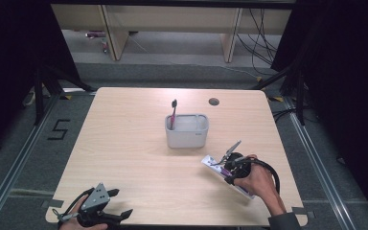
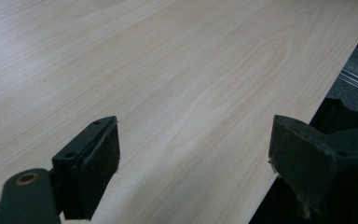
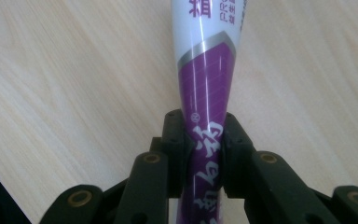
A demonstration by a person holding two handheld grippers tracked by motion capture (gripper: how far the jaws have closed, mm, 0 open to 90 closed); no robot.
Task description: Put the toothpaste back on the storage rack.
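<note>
Right gripper (image 3: pixel 204 144) pinches purple-white toothpaste tube (image 3: pixel 206 70) between its jaws on the table (image 1: pixel 124 158); left gripper (image 2: pixel 193 154) spread, empty.

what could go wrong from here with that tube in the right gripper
1. The right gripper pinches the toothpaste tube on its narrow purple part, so the long white part may sag or swing when lifted.
2. The grey holder already has a toothbrush standing in its left compartment; the tube could knock it on the way in.
</note>
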